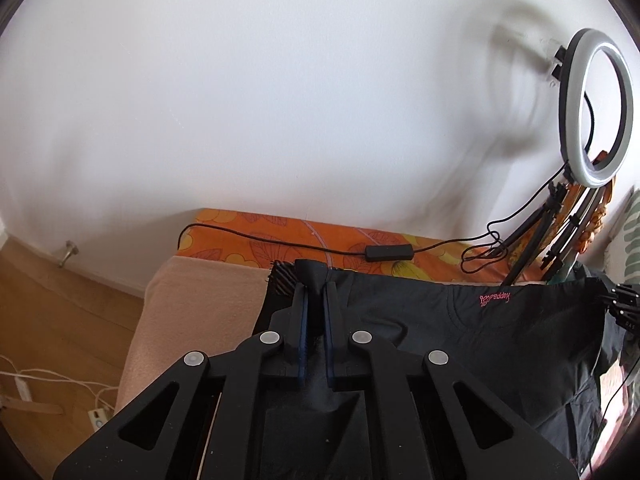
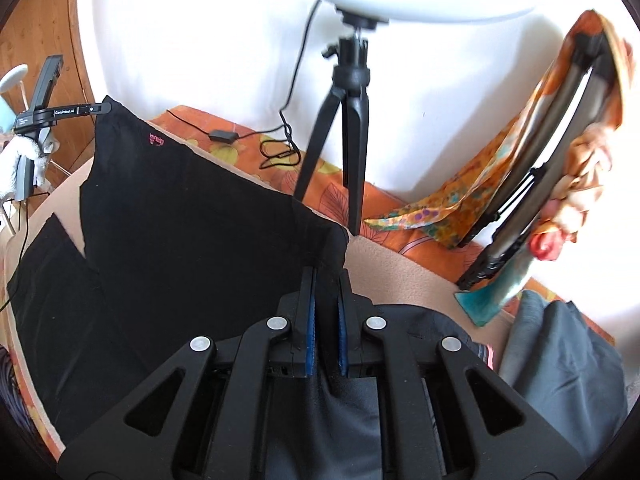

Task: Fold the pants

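Observation:
Black pants (image 1: 480, 340) with a small pink logo (image 1: 495, 300) hang stretched between both grippers above a bed. In the left wrist view my left gripper (image 1: 316, 288) is shut on one top corner of the cloth, which bunches between its blue pads. The right gripper's tip (image 1: 622, 300) holds the far corner at the right edge. In the right wrist view my right gripper (image 2: 326, 273) is shut on the other corner of the pants (image 2: 192, 216). The left gripper (image 2: 60, 114) shows at upper left, held by a white-gloved hand (image 2: 20, 156). One pant leg (image 2: 52, 272) trails down onto the bed.
A beige blanket (image 1: 192, 308) covers the bed over an orange floral sheet (image 1: 280, 228). A ring light (image 1: 600, 108) on a black tripod (image 2: 348, 120) stands at the back, its cable and controller (image 1: 390, 252) on the sheet. Grey garments (image 2: 560, 360) lie right. Wood floor (image 1: 60, 320) lies left.

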A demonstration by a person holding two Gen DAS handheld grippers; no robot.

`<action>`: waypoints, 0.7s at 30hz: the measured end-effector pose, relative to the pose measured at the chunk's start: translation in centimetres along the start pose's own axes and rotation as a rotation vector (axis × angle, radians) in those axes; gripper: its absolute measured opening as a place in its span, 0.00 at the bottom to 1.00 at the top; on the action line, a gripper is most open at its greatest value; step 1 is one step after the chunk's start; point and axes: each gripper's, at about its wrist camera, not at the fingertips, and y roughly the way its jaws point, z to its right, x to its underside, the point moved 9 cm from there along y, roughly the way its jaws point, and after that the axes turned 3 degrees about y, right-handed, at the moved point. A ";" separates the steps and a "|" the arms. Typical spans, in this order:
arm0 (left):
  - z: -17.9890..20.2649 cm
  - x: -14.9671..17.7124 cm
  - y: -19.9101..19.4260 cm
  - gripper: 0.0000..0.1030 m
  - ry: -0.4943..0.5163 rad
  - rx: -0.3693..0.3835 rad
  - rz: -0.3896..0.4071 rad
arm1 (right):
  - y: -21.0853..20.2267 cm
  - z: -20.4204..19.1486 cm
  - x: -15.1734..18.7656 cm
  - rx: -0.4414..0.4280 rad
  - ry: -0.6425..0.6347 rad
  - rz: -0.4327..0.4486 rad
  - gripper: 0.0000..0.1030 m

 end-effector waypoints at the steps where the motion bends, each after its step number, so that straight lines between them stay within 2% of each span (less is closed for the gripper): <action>1: 0.1 0.0 -0.9 0.04 0.001 0.002 0.012 | -0.7 -0.4 0.0 0.003 -0.001 0.010 0.09; 10: 0.9 2.1 -9.7 0.04 0.025 0.003 0.099 | -8.6 -4.2 2.0 0.017 -0.022 0.082 0.08; 14: 1.4 5.2 -12.9 0.04 0.022 0.005 0.115 | -11.2 -6.4 4.1 0.027 -0.029 0.098 0.08; 21: 2.3 11.9 -16.2 0.04 -0.002 0.005 0.102 | -13.9 -9.8 9.1 0.044 -0.029 0.102 0.08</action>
